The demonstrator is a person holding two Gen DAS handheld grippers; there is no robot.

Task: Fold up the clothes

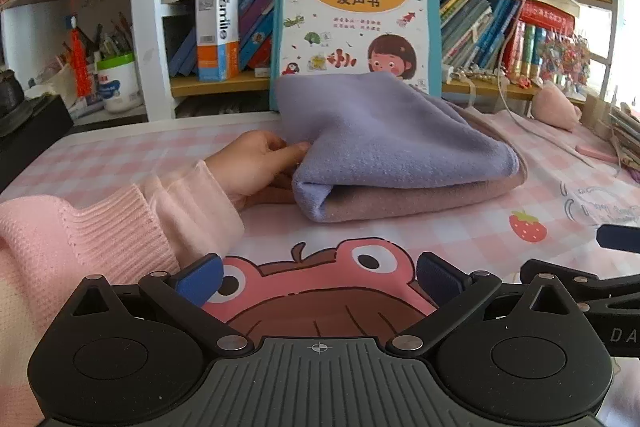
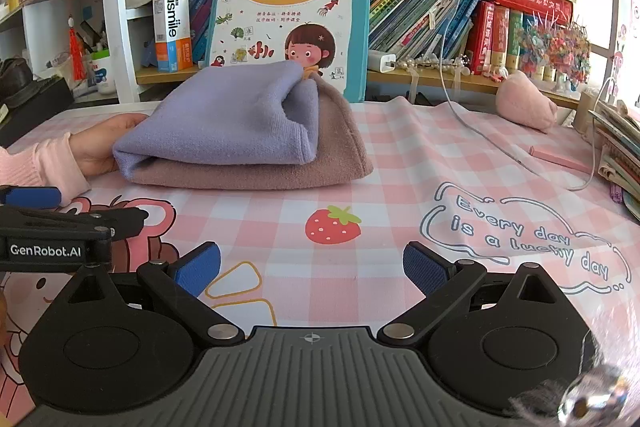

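Clothes: folded purple garment (image 1: 384, 135) sits on top of a folded mauve-brown one (image 2: 320, 155), both stacked on the pink checked tablecloth (image 2: 400, 155), towards the back of the table & just in front of the big children's book (image 1: 356, 11) leaning on the bookshelf (image 1: 208, 87). Purple piece covers the left part of the stack; brown one sticks out at the right & underneath.

Bare hand (image 1: 256, 163) in a pink knit sleeve (image 1: 100, 227) reaches in from the left, forearm low over the cloth, fingers curled, thumb & fingertips (image 1: 296, 147) pinching the left edge of the purple garment. In the right wrist view the same hand shows at the stack's left end, partly hidden by the fabric.

Left gripper (image 1: 318, 277) hovers near the table's front edge over the pink cartoon print, well apart from the clothes, blue pads spread wide w/ nothing between them. Right gripper (image 2: 312, 269) sits just beside it, to its right, also low over the tablecloth near the strawberry print (image 2: 332, 223), jaws wide apart, holding nothing. Both point towards the stack.

White cable (image 2: 480, 131) trails across the cloth at right; pink plush (image 2: 524, 103) lies near the back right.
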